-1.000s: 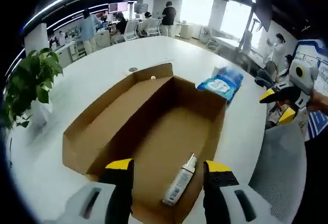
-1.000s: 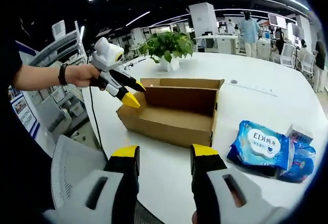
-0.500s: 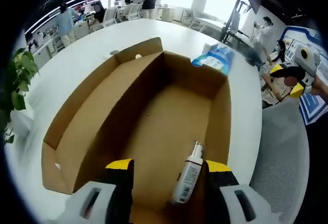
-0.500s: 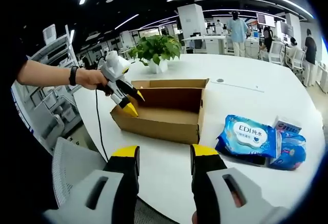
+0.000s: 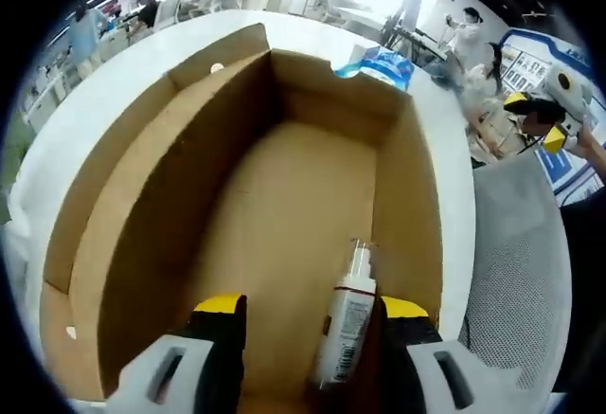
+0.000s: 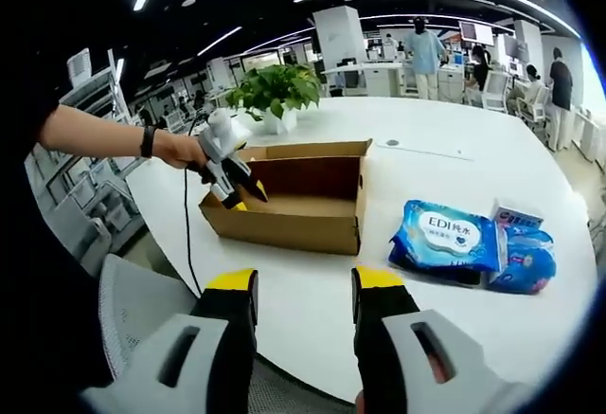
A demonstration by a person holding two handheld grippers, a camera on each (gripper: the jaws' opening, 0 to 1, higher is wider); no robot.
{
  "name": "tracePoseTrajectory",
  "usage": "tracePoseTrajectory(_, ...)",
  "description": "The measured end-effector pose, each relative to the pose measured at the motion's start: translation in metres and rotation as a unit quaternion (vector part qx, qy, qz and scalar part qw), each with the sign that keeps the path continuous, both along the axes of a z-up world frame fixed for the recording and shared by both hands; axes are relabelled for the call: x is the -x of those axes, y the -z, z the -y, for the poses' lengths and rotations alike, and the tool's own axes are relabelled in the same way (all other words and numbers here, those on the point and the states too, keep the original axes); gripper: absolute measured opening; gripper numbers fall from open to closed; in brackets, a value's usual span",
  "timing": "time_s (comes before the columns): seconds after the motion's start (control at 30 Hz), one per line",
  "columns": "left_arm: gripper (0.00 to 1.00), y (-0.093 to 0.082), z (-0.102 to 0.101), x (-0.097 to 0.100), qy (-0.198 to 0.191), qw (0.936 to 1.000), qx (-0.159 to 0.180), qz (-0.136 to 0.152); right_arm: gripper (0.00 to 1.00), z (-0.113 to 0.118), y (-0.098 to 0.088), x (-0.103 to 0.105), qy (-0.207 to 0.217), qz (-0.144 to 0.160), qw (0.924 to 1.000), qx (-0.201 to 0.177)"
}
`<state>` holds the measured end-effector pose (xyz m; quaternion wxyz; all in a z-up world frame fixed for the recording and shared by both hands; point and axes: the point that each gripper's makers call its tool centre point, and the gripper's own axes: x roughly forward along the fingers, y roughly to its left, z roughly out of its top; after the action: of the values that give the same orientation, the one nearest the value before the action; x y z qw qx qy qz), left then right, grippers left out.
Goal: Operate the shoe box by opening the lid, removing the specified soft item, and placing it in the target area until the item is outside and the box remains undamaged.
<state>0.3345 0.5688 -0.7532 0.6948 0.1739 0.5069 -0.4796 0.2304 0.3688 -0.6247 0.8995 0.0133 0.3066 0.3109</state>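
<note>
The open cardboard shoe box [image 5: 142, 206] lies under me in the left gripper view, flaps spread. A white spray bottle [image 5: 346, 324] lies on its floor near the right wall. My left gripper [image 5: 311, 308] is open, inside the box, and the bottle's lower end sits between its yellow-tipped jaws, nearer the right jaw. In the right gripper view the box [image 6: 294, 215] stands on the white table and the left gripper [image 6: 244, 196] dips into its left end. My right gripper [image 6: 305, 281] is open and empty, held back from the table edge; it also appears as the right gripper [image 5: 532, 120].
Blue wet-wipe packs [image 6: 445, 234] and a small carton [image 6: 516, 215] lie on the round white table [image 6: 398, 149] right of the box. A potted plant [image 6: 275, 87] stands behind it. A grey mesh chair [image 6: 142, 310] sits at the table's near edge. People stand far back.
My left gripper has gone down and forward into the box, closing in on the bottle. The right gripper has drawn back a little from the table, still open.
</note>
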Motion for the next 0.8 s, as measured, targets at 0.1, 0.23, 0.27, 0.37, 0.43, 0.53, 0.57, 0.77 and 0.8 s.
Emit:
tracePoseTrajectory(0.1, 0.56, 0.004, 0.002, 0.001, 0.009, 0.9999, -0.007, -0.004, 0.37, 0.001, -0.001, 0.001, 0.001, 0.001, 1.0000, 0.003)
tracePoseTrajectory(0.23, 0.56, 0.007, 0.004, 0.003, 0.019, 0.9998, -0.010, -0.007, 0.36, 0.002, -0.001, 0.001, 0.007, -0.001, 1.0000, 0.003)
tracePoseTrajectory(0.27, 0.56, 0.008, 0.003, 0.004, 0.022, 0.9996, -0.013, -0.006, 0.36, 0.002, -0.001, 0.002, 0.008, -0.001, 1.0000, 0.003)
tracePoseTrajectory(0.37, 0.56, 0.013, -0.003, 0.003, 0.042, 0.9984, -0.038, 0.005, 0.36, 0.001, 0.000, 0.003, 0.010, -0.003, 0.9999, 0.002)
tracePoseTrajectory(0.43, 0.56, 0.017, -0.006, 0.004, 0.051, 0.9973, -0.051, 0.011, 0.36, 0.000, 0.001, 0.003, 0.011, -0.004, 0.9999, 0.003)
tracePoseTrajectory(0.53, 0.55, 0.018, -0.007, 0.004, 0.049, 0.9973, -0.052, 0.017, 0.36, 0.000, 0.001, 0.003, 0.016, -0.006, 0.9999, 0.000)
tracePoseTrajectory(0.57, 0.55, 0.018, -0.007, 0.004, 0.051, 0.9972, -0.052, 0.019, 0.36, 0.000, 0.001, 0.004, 0.017, -0.006, 0.9998, 0.000)
tracePoseTrajectory(0.77, 0.52, 0.018, -0.009, 0.005, 0.070, 0.9951, -0.057, 0.040, 0.35, 0.002, 0.003, 0.007, 0.019, -0.007, 0.9998, 0.001)
tracePoseTrajectory(0.8, 0.51, 0.019, -0.009, 0.004, 0.077, 0.9941, -0.059, 0.047, 0.35, 0.002, 0.003, 0.008, 0.020, -0.007, 0.9998, 0.002)
